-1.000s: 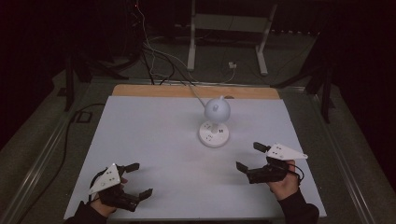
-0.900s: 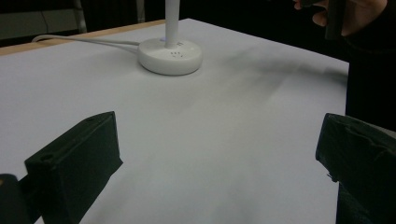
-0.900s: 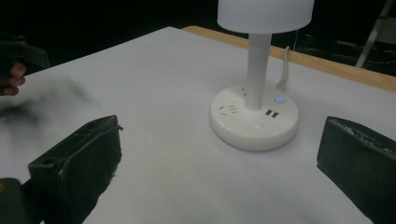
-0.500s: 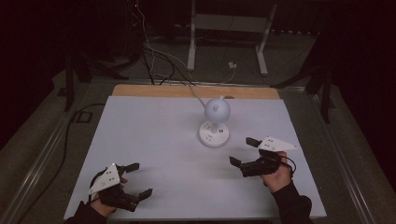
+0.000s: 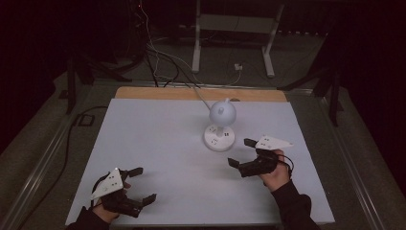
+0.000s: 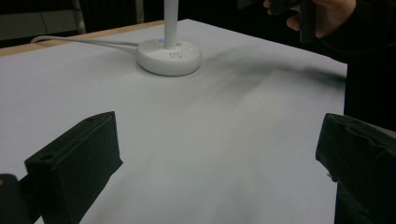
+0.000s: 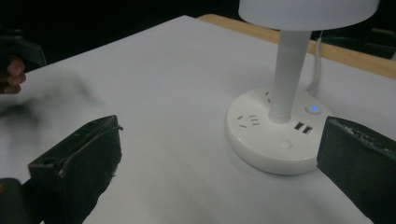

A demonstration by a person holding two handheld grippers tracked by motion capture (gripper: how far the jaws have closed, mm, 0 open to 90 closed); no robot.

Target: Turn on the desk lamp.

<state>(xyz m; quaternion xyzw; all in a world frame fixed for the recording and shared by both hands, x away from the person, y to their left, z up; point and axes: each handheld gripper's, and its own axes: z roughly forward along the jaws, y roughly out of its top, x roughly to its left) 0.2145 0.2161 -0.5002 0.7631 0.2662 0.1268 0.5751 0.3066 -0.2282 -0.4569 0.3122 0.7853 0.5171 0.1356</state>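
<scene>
Moved inward from the table's right edge, right gripper [image 5: 242, 152], jaws wide and empty, nears lamp [image 5: 219, 136]; rigid, top-heavy, best gripped at its stem.

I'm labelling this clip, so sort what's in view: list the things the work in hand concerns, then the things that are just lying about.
Part of the work:
- desk lamp, with sockets and buttons on its round base
- right gripper, open, close to the lamp base
- left gripper, open, at the near edge

Just lying about:
- lamp cord trailing off the table
- cables on the floor
- metal stand behind
</scene>
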